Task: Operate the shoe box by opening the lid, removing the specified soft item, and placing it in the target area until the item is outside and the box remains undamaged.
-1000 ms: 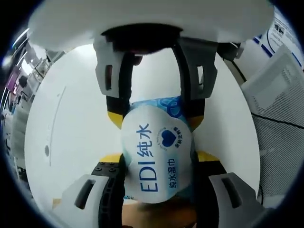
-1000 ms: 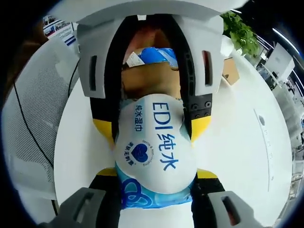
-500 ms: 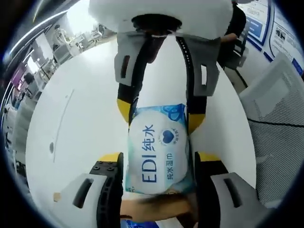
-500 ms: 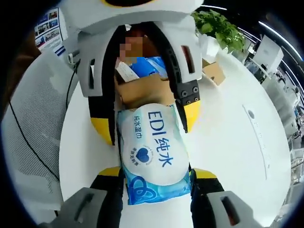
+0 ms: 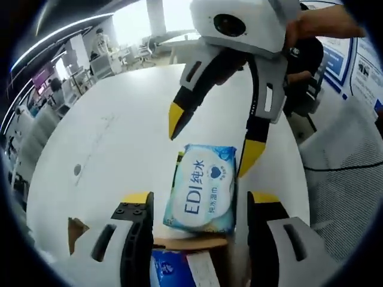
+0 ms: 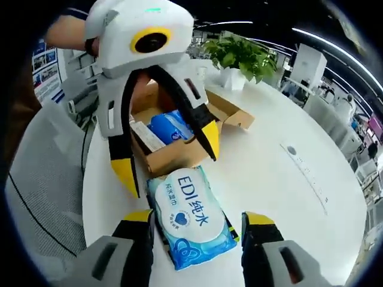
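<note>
Right gripper view: wipes pack (image 6: 191, 224) flat on white table (image 6: 281, 197), just outside near wall of open cardboard shoe box (image 6: 179, 152), one short end touching or nearly touching that wall. Long axis runs from box wall toward right gripper (image 6: 194, 230), skewed a little across its jaw line. Right jaws spread, one either side of pack's near end, gaps visible on both flanks, nothing pinched. Left gripper (image 6: 164, 155) ahead and above, jaws spread, yellow tips straddling box's near wall, empty. Blue packets (image 6: 173, 128) left inside box; flap lying open behind. Potted plant (image 6: 239, 57) beyond.

Left gripper view: same pack (image 5: 204, 188) between left gripper (image 5: 197, 206) and right gripper (image 5: 218, 134); box rim at bottom edge under left jaws. Right gripper's tips just above pack's far end, clear of it.

Judgement: pack out of box, resting free. Nearer tongs by a small margin: right, already bracketing the short end. Regrasp, if needed, across narrow width; otherwise withdrawal straight back along long axis.
</note>
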Demonstrator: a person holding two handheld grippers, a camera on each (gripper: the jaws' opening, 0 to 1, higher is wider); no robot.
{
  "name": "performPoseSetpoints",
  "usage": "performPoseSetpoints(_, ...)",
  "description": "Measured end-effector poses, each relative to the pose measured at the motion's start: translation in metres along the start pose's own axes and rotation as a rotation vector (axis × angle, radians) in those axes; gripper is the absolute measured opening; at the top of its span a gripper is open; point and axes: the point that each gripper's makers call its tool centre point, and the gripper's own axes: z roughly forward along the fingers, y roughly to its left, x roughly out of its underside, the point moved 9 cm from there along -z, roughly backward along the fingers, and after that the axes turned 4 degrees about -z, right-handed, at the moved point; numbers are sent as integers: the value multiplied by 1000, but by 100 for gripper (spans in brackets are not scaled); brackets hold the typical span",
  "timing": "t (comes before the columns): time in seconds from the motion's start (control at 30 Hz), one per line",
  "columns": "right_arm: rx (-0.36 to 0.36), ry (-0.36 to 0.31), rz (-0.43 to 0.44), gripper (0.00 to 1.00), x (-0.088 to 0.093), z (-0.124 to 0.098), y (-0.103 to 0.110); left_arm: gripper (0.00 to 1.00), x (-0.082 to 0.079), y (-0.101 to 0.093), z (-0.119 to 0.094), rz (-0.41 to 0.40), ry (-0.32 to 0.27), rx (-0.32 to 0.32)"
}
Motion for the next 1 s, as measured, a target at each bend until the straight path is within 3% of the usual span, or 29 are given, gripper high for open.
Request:
performPoseSetpoints(0.07,17,-31,27,58,-3,-1,1,64,-2,2,-8,-38,-46,-13)
performPoseSetpoints(0.17,26,-105,107,59,-11,-3,3,64,2,3,-21,-49,-56,-27)
performPoseSetpoints(0.53,51,-223,210,60,-31,-6,9,65,22,11,-65,-146,-138,-100)
performPoseSetpoints(1.0,56,-287,256,61,-51,2,30,65,58,15,-107,-222,-170,-177)
